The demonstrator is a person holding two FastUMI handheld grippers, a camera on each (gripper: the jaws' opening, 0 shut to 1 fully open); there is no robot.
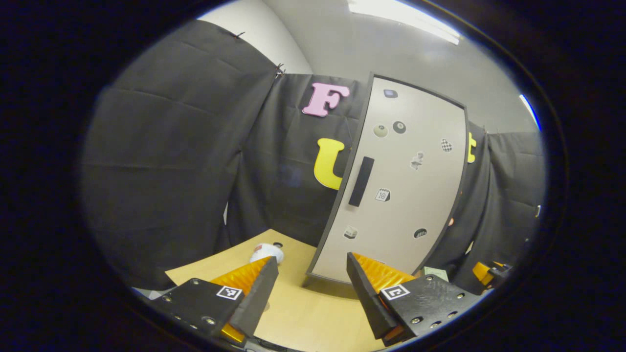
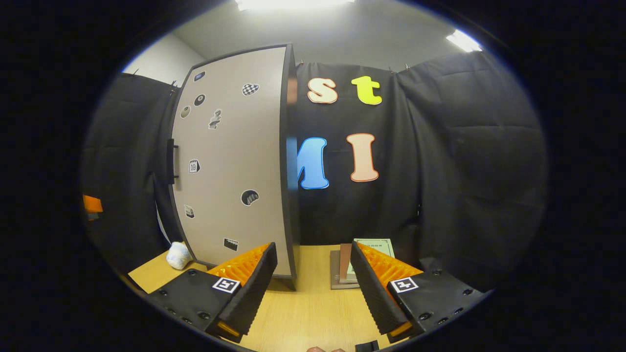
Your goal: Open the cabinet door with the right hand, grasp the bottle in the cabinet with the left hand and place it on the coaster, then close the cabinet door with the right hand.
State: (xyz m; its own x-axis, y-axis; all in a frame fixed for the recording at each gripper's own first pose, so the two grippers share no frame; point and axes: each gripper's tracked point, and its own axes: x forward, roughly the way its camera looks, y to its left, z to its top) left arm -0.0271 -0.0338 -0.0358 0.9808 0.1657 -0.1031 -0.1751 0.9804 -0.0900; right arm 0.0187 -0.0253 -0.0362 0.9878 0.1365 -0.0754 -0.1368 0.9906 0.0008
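Both the left gripper (image 1: 313, 288) and right gripper (image 2: 313, 281), jaws apart and empty, face the closed grey sticker-dotted cabinet door (image 2: 230, 161); the right may slip off its slim black vertical handle (image 2: 170, 161) (far left edge).

Crumpled white wad (image 1: 267, 253) on the wooden table (image 1: 303, 313), near the far edge; bright ceiling light (image 1: 406, 20) overhead

left gripper (image 1: 313, 288): black finger mounts, small screws, square black-and-white marker on each, ribbed inner pads | right gripper (image 2: 313, 286): same black mounts, screws, square markers, ribbed pads
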